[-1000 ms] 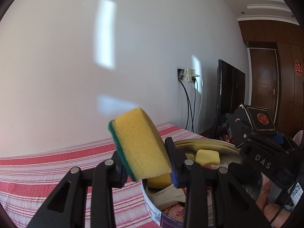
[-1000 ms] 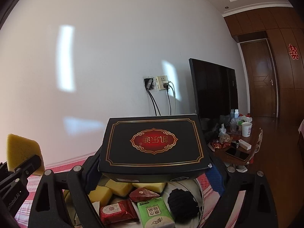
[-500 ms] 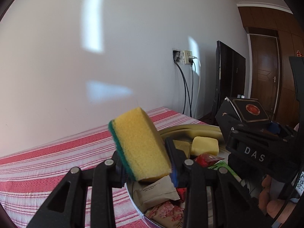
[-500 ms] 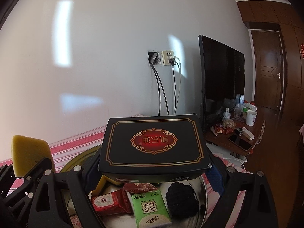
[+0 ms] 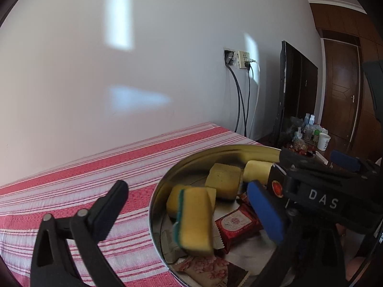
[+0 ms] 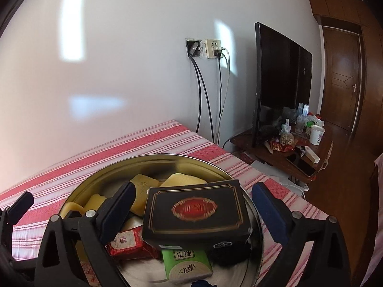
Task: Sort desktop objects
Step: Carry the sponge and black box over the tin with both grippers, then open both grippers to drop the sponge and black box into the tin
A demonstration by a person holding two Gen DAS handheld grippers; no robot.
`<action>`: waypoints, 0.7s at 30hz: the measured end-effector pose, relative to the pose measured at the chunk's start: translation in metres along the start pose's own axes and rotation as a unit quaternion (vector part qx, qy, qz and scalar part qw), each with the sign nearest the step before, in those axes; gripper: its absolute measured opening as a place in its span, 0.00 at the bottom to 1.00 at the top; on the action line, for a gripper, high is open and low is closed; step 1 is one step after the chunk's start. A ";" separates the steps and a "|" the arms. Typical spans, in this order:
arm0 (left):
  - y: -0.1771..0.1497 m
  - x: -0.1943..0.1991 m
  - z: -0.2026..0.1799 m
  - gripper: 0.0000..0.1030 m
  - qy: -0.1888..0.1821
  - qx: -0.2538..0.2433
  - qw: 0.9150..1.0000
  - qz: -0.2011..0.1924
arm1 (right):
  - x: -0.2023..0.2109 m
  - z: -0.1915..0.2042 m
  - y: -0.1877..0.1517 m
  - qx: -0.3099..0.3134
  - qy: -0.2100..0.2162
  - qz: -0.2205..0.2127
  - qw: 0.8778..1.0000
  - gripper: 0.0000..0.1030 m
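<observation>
Tumbling into the tin [image 5: 158, 198], the sponge [image 5: 195, 220] stands long-axis upright.

Your left gripper [image 5: 191, 205] is opening above a round metal tin [image 5: 158, 198] on the red striped cloth [image 5: 100, 172]; a blurred yellow-and-green sponge [image 5: 195, 220] sits between its fingers, touching neither.

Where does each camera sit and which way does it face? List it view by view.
Left wrist: on the left gripper, facing forward and down at the round tin where a yellow sponge drops between its opening fingers.
Right wrist: on the right gripper, over the same tin, a black box between its opening fingers.
Shared: tin, striped cloth, television.
</observation>
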State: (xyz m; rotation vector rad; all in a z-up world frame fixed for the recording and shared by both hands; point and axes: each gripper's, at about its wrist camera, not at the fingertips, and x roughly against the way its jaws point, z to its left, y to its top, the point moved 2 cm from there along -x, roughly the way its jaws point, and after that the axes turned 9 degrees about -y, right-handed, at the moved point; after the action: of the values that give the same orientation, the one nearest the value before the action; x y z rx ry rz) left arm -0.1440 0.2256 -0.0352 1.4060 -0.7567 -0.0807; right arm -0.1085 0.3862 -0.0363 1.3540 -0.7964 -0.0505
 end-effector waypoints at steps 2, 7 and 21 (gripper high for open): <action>-0.001 -0.001 -0.001 0.99 0.000 -0.005 1.000 0.004 | 0.002 -0.001 0.000 -0.005 -0.005 -0.004 1.000 0.97; -0.004 0.000 -0.003 0.99 0.002 -0.009 1.000 0.003 | 0.009 -0.006 0.001 -0.027 0.002 -0.016 1.000 0.97; -0.008 0.003 0.001 0.99 0.010 -0.008 1.000 -0.005 | 0.029 -0.017 -0.003 -0.066 0.003 -0.033 0.997 0.98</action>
State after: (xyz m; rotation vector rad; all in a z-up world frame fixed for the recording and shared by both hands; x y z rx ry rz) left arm -0.1394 0.2213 -0.0408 1.3932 -0.7303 -0.0805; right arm -0.0770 0.3865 -0.0252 1.2533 -0.7303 -0.1476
